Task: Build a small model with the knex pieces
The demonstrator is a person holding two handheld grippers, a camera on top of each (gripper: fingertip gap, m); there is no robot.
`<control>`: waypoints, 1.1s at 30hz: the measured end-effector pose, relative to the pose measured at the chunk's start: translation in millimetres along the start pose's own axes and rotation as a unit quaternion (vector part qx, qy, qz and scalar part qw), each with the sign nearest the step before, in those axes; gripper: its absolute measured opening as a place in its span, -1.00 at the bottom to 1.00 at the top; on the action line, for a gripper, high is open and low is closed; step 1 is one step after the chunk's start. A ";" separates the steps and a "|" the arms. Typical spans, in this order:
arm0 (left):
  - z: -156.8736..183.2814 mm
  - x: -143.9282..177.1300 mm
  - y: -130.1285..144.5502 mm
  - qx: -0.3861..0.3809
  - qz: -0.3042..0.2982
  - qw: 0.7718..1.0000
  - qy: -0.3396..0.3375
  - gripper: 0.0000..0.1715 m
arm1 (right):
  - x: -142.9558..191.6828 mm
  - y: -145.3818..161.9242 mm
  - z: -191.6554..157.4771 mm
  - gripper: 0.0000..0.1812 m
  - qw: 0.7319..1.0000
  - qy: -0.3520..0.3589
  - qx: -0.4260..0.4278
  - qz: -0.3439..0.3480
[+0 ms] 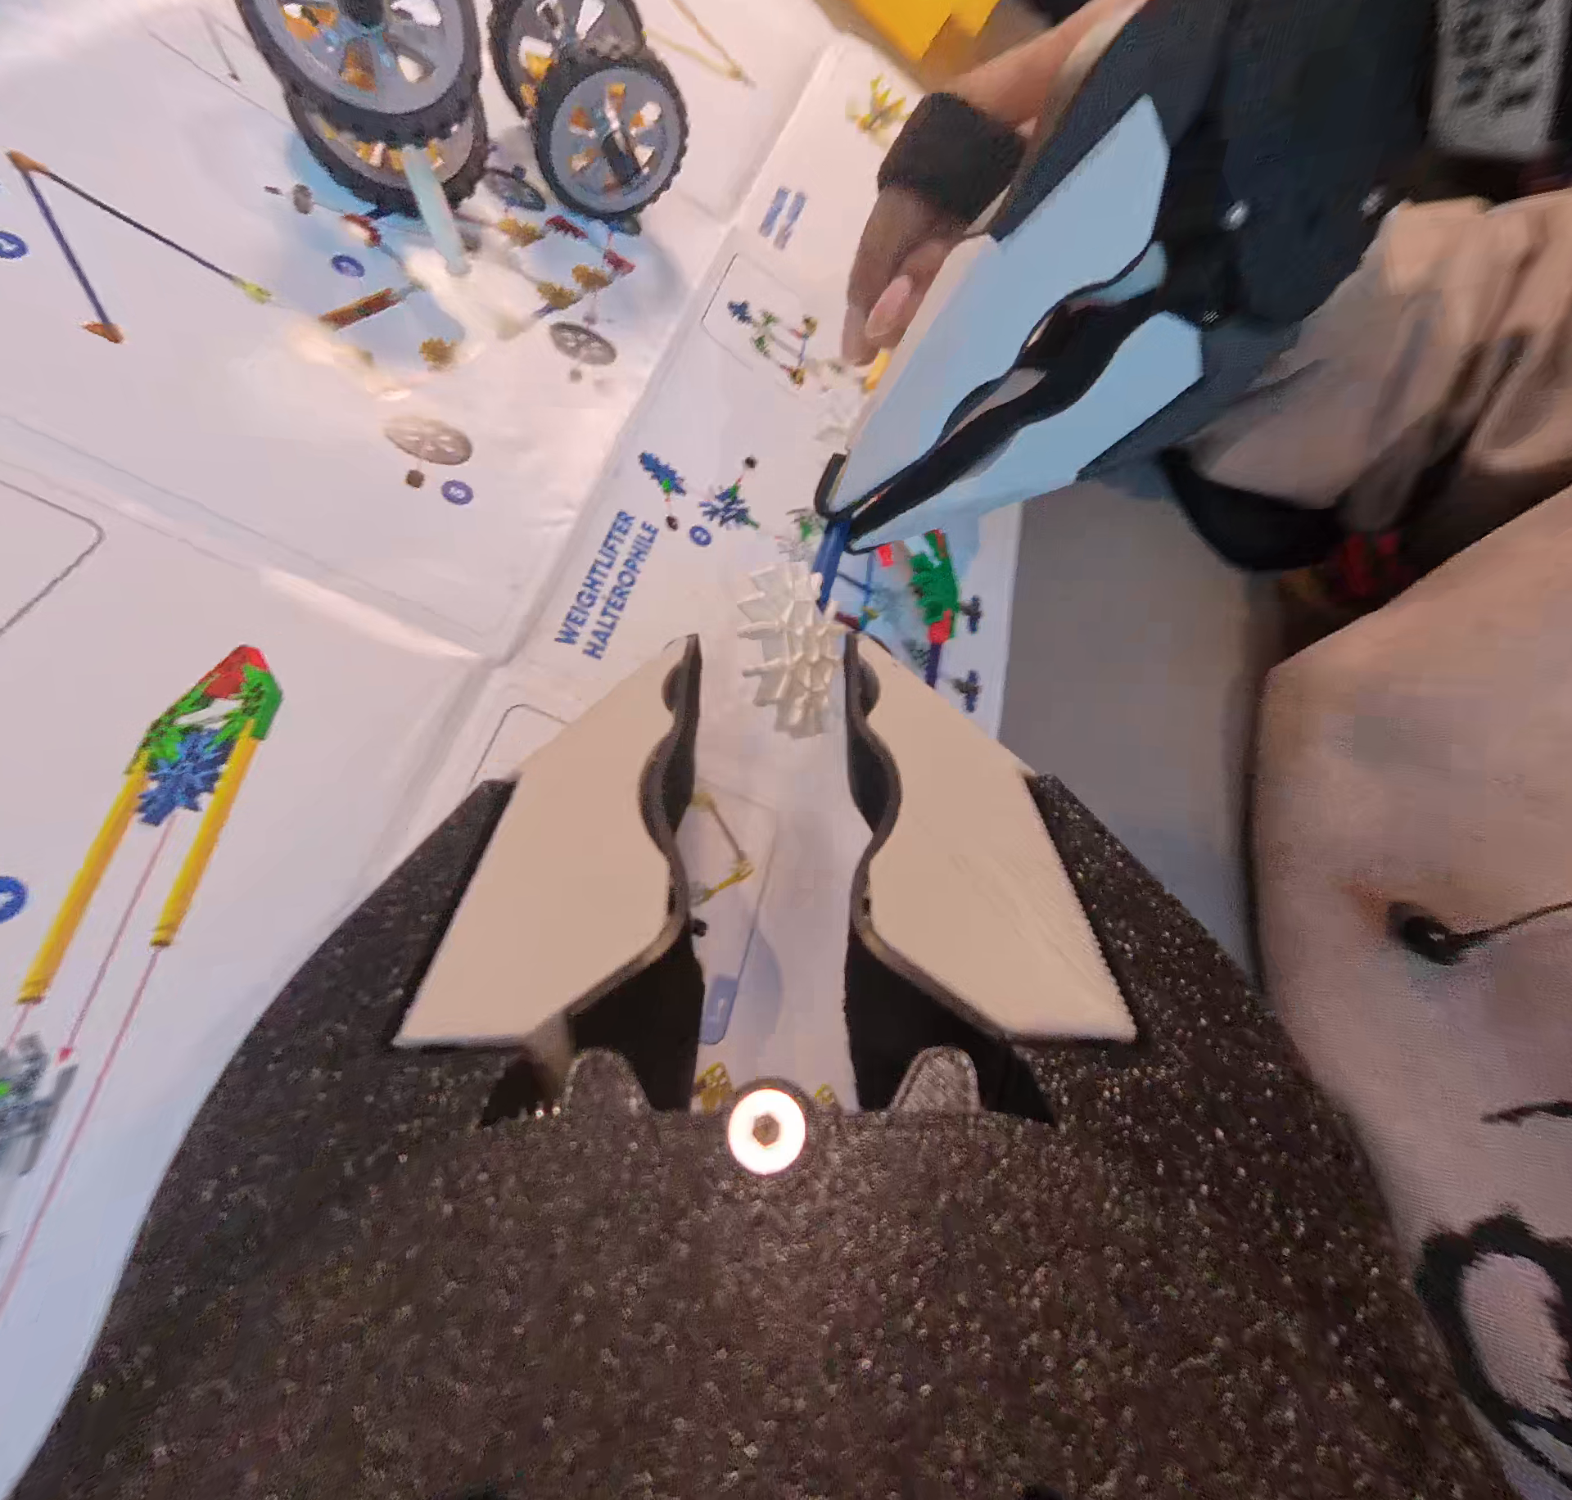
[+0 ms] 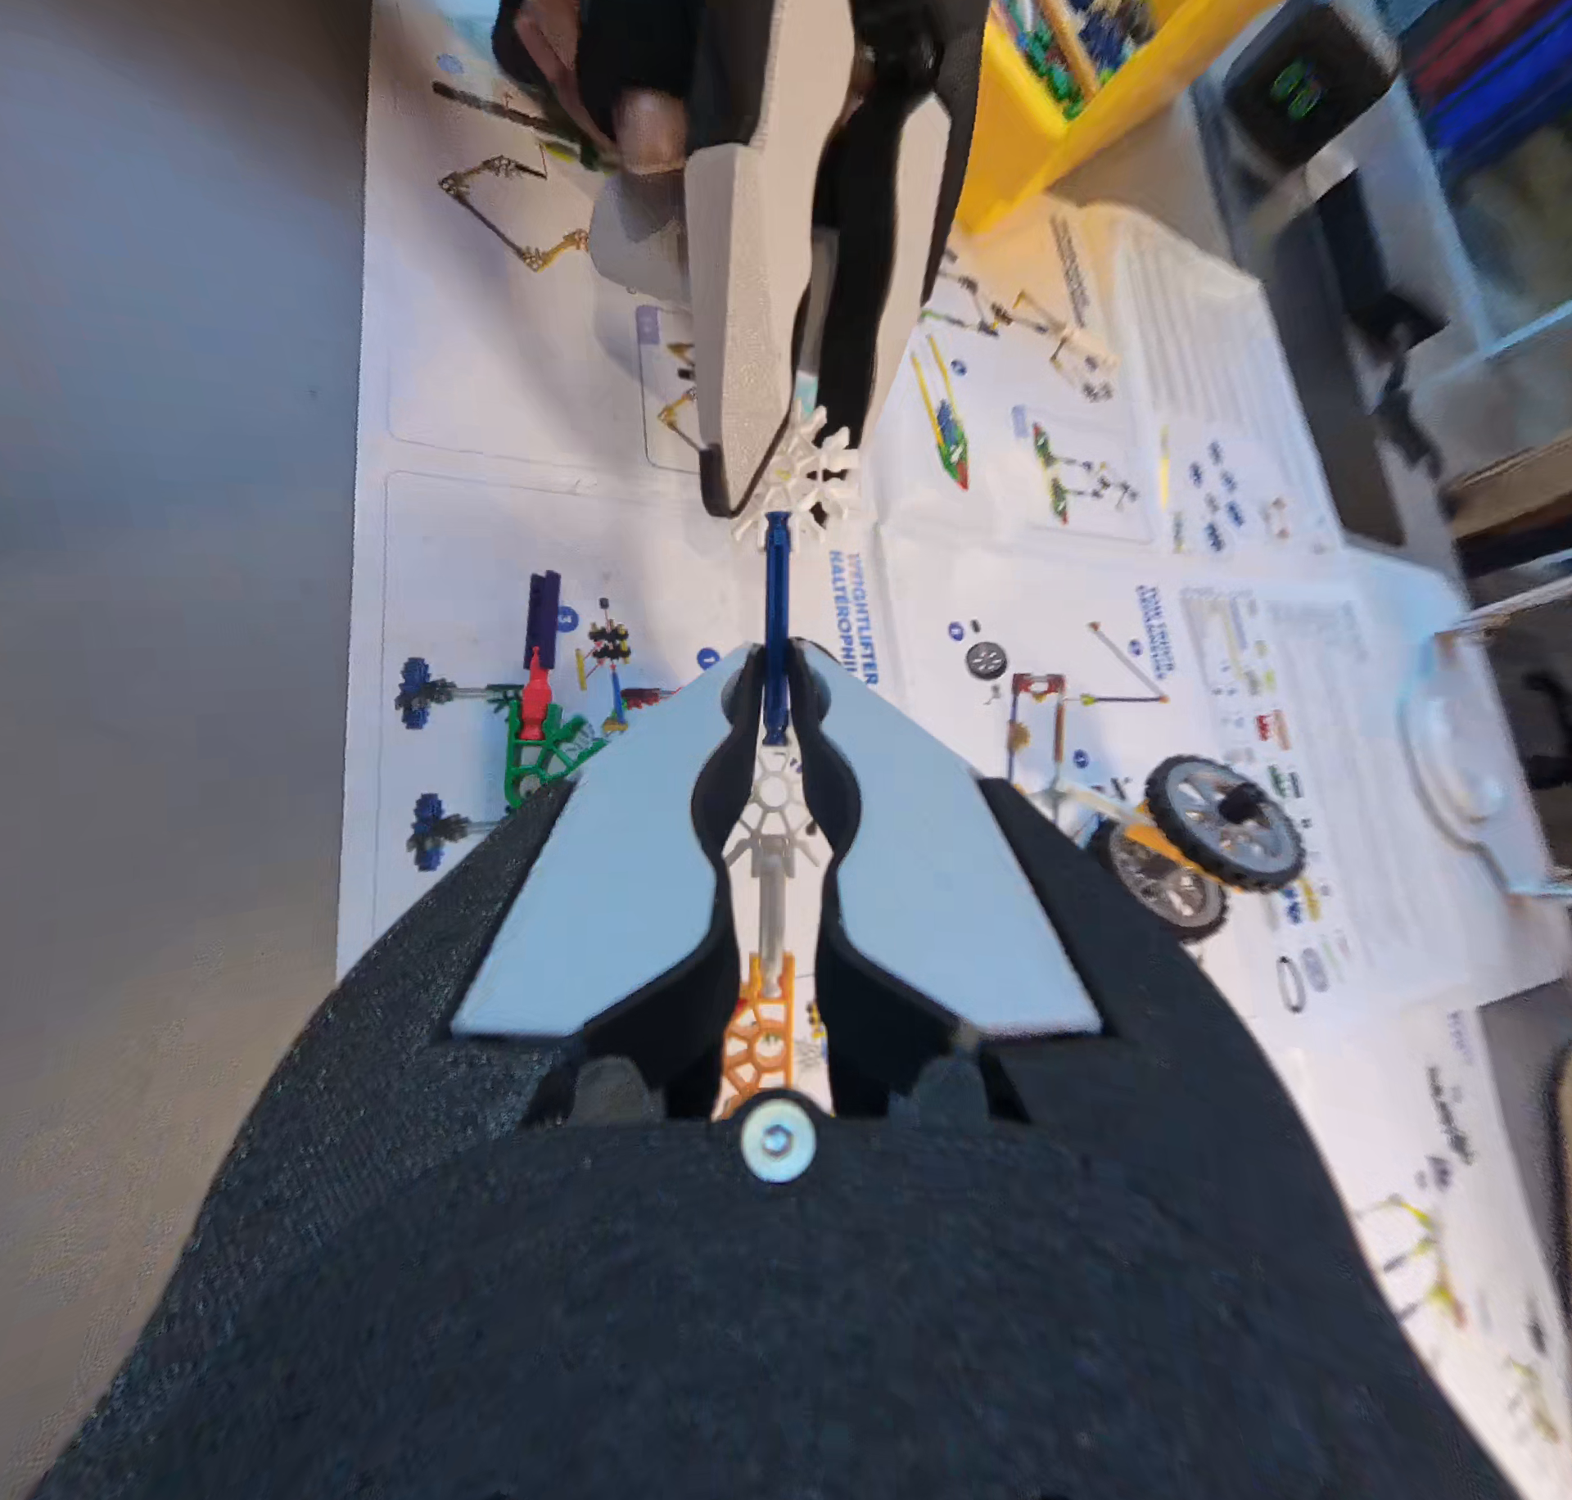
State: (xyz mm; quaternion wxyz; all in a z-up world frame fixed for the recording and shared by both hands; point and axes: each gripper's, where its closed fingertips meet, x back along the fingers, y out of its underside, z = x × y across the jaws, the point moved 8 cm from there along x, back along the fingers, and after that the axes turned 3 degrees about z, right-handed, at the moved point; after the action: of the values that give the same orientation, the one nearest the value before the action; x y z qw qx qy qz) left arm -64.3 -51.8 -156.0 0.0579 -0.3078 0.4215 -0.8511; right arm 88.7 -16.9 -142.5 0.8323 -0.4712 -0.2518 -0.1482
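My left gripper is open, and a white snowflake-shaped connector sits between its fingertips, against the right finger with a gap on the left. My right gripper is shut on a short blue rod. The rod's far end is in the white connector. In the left wrist view the right gripper comes in from the upper right with the blue rod. In the right wrist view the left gripper reaches down from the top.
A white printed instruction sheet covers the table. A wheeled model stands at the far left and also shows in the right wrist view. A yellow parts bin sits behind. A white connector, grey rod and orange connector lie under my right gripper. My left and right fingertips are right by each other.
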 end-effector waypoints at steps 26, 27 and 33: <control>24.6 -5.5 -32.8 -0.183 0.101 0.959 -0.189 -0.97 | -2.8 3.9 22.6 -0.99 0.948 0.034 -0.310 0.061; 25.5 -9.5 -34.5 -0.210 0.094 0.945 -0.234 -0.96 | -5.0 3.8 23.8 -0.98 0.943 0.049 -0.325 0.058; 35.6 -23.5 -49.5 -0.378 0.063 0.834 -0.396 -0.96 | -1.8 1.2 39.2 -0.97 0.909 0.083 -0.399 0.088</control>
State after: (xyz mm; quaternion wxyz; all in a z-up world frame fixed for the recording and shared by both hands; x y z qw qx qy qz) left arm -17.1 -36.1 -113.6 0.1524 -0.5895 0.6696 -0.4254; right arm 76.9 17.4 -127.5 0.6027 -0.7698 -0.0598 -0.2012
